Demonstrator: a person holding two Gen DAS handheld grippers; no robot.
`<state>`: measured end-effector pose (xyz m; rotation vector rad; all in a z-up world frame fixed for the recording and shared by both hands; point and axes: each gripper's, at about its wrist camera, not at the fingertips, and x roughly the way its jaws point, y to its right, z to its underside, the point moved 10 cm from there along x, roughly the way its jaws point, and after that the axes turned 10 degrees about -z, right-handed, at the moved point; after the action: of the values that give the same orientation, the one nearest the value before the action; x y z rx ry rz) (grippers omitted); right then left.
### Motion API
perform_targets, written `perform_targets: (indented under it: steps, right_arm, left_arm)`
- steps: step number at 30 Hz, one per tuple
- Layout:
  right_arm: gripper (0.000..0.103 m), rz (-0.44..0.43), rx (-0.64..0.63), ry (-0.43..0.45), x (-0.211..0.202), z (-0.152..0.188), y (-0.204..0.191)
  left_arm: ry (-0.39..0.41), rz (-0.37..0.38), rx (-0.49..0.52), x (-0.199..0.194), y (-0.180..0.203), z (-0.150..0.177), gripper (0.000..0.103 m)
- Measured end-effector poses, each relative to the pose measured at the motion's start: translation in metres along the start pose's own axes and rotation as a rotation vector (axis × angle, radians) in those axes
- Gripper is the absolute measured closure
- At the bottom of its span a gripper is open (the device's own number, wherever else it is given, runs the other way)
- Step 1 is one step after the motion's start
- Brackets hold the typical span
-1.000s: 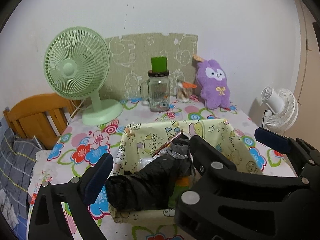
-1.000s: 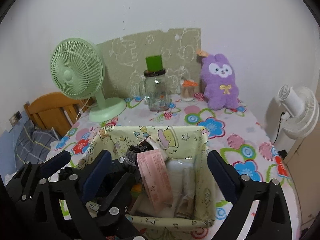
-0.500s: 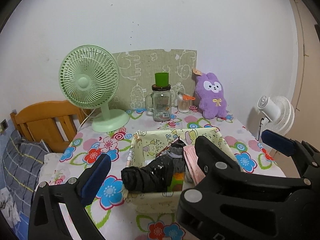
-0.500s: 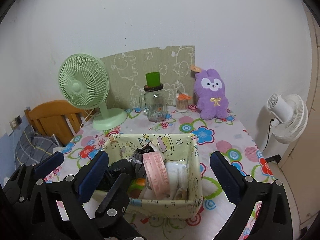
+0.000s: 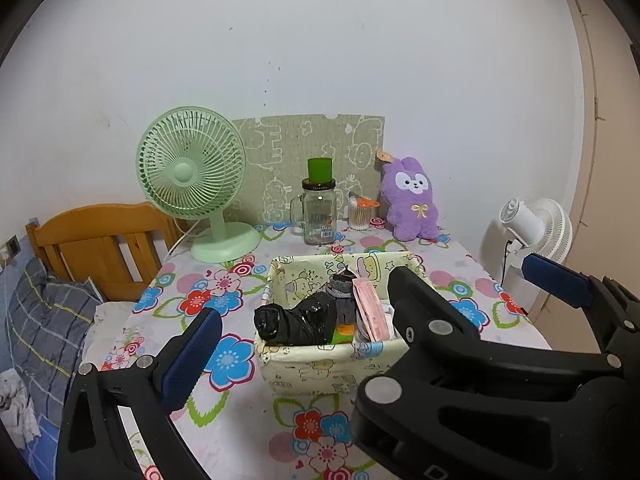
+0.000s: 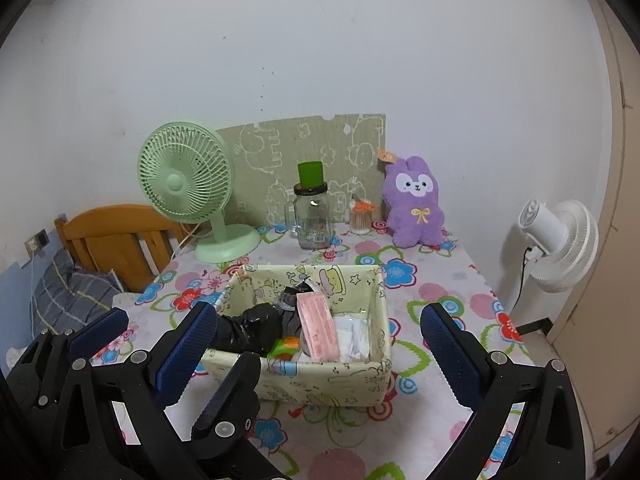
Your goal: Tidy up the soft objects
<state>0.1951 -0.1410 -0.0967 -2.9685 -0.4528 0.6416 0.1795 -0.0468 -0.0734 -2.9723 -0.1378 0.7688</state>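
A cream cartoon-print fabric basket [image 5: 320,372] [image 6: 340,380] stands mid-table. It holds a black plastic bundle [image 5: 296,324] [image 6: 248,328] hanging over its left rim, a pink pack [image 5: 370,312] [image 6: 318,328], grey cloth and a white packet [image 6: 352,336]. A purple plush rabbit [image 5: 410,200] [image 6: 416,204] sits upright against the back wall. My left gripper [image 5: 320,316] and right gripper [image 6: 320,314] both hover open and empty in front of the basket, side by side. The right gripper's body hides the left gripper's right finger.
At the back stand a green desk fan [image 5: 192,176], a glass jar with a green lid [image 5: 318,216] and a cotton swab cup [image 5: 360,216]. A white fan [image 6: 556,240] sits beyond the table's right edge. A wooden headboard [image 5: 100,240] and plaid bedding lie left.
Both grippers have drawn back and risen away from the basket, which now looks smaller and farther. The basket's contents have not moved.
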Motion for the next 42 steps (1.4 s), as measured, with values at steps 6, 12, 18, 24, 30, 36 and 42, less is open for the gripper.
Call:
perform_targets:
  steps: [6, 12, 18, 24, 30, 36, 42]
  right_arm:
    - [0.000, 0.011, -0.010, 0.022, -0.023, 0.000, -0.004]
    - [0.000, 0.024, -0.010, 0.050, -0.049, 0.001, -0.004]
    - [0.000, 0.060, -0.015, 0.071, -0.071, 0.006, -0.002]
    - [0.000, 0.075, -0.017, 0.087, -0.085, 0.009, 0.001]
    - [0.000, 0.107, -0.032, 0.102, -0.097, 0.010, 0.004]
    - [0.000, 0.109, -0.010, 0.109, -0.107, 0.013, 0.009]
    - [0.000, 0.107, 0.006, 0.119, -0.114, 0.015, 0.011]
  left_arm:
    - [0.019, 0.001, -0.006, -0.022, -0.003, 0.002, 0.000]
    - [0.041, -0.004, -0.015, -0.045, -0.010, 0.004, 0.000]
    - [0.059, -0.008, -0.022, -0.061, -0.016, 0.007, 0.000]
    - [0.066, -0.031, -0.040, -0.070, -0.031, 0.012, 0.000]
    - [0.049, -0.066, -0.074, -0.072, -0.051, 0.016, 0.000]
    - [0.064, -0.077, -0.066, -0.082, -0.057, 0.016, 0.000]
    - [0.077, -0.073, -0.065, -0.089, -0.058, 0.016, 0.000]
